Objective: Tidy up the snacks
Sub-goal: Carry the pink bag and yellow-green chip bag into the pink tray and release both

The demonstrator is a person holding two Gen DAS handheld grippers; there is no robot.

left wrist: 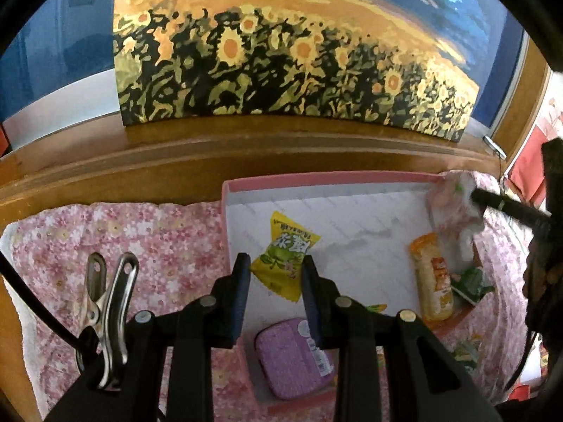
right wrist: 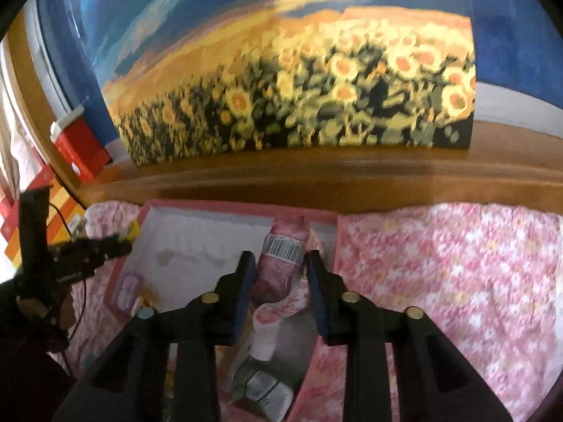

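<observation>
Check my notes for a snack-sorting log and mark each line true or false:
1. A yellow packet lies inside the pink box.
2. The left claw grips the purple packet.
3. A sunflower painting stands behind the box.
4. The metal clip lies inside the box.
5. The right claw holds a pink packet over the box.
1. True: the yellow packet lies on the white floor of the box.
2. False: the left claw is open and holds nothing; the purple packet lies in the box.
3. True: the painting stands behind it.
4. False: the clip is outside, left of the box.
5. True: the right claw holds the pink packet.
</observation>
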